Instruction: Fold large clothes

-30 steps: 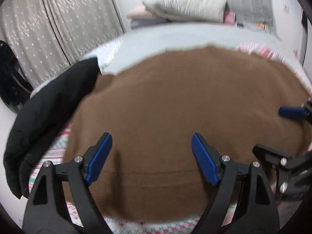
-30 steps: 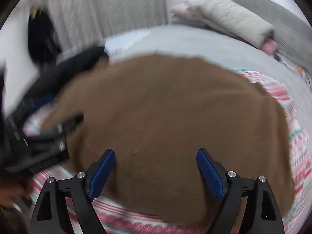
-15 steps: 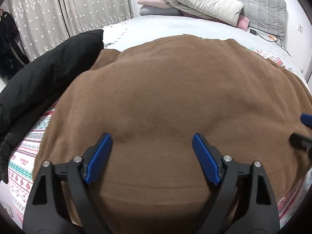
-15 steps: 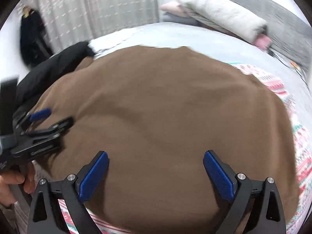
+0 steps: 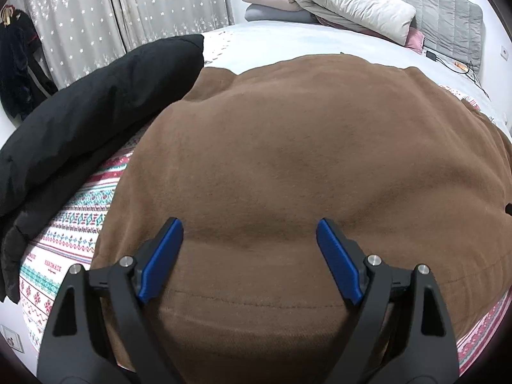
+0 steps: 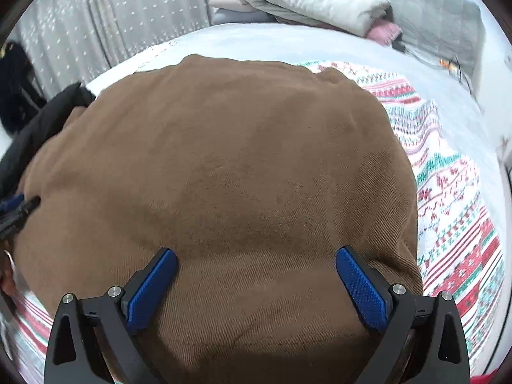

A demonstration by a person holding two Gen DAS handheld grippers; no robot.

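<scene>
A big brown garment (image 5: 288,144) lies spread flat on the bed and fills most of both views (image 6: 224,160). A stitched hem runs across its near part. My left gripper (image 5: 248,224) hovers open just above the near part, its blue pads wide apart and empty. Over the garment's near right part, my right gripper (image 6: 256,252) also stands open, with only cloth below it and nothing pinched. In the right wrist view the left gripper (image 6: 16,211) pokes in at the left edge, held by a hand (image 6: 6,275).
A black jacket (image 5: 80,128) lies along the garment's left side, overlapping its far left corner. A patterned blanket (image 6: 454,208) shows under the garment on both sides. Pillows (image 5: 352,9) and a grey headboard (image 5: 448,16) are at the far end; curtains (image 5: 96,16) hang left.
Both grippers have come in lower over the brown garment. The right jaws have spread wider. The right gripper has slid out of the left wrist view.
</scene>
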